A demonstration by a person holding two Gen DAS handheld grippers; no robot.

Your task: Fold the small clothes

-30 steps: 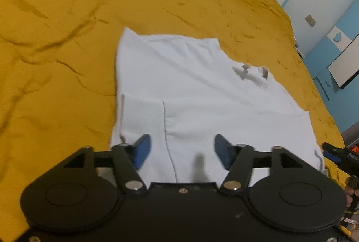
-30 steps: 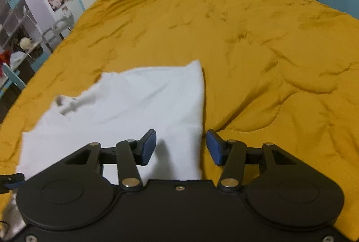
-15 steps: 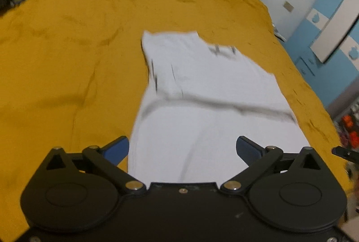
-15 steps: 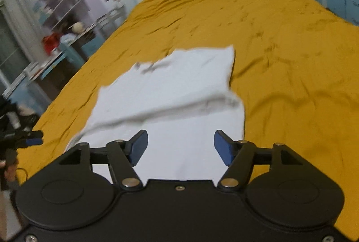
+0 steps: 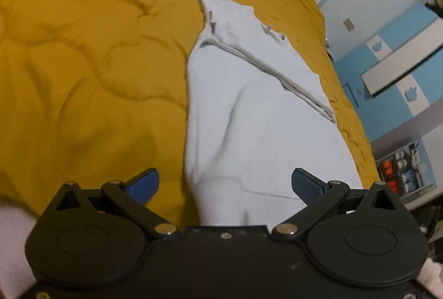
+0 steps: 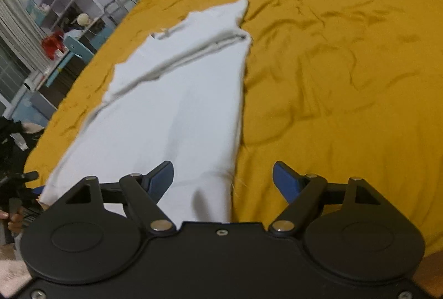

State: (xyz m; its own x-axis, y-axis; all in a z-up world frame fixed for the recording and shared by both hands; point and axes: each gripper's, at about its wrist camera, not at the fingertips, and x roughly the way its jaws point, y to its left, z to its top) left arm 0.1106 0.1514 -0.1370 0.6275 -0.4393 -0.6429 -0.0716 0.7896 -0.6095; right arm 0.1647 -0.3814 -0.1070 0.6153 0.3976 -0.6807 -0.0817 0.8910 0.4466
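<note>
The left tongs point(image 5: 224, 184) stand spread wide, their blue pads well apart and holding nothing; one pad hangs over the bare yellow bedspread point(image 5: 83, 72), the other over the near end of the white garment point(image 5: 257, 119). That garment lies flat on the bed, running away from the camera, with its near part laid forward over the rest, so that a layered edge crosses it partway up. The neckline shows at the far end, beyond that edge. The cloth under the tongs looks loosely mounded rather than pressed flat.

From the other side, the right tongs point(image 6: 223, 178) are likewise open wide and empty. Their left pad hovers over the garment's near corner, the right pad over the bedspread, so the cloth's long right edge runs between them. The same layered edge is seen across the garment point(image 6: 177, 94) in this view.

By my reading, a lengthwise fold has been laid and both tongs are clear of the cloth. The piece is still long and narrow, so the job seems partway done. The next move likely calls for each pair of tongs to close on a near corner, pinching all layers together, and carry that end toward the neckline without dragging the lower layers out of line
</note>
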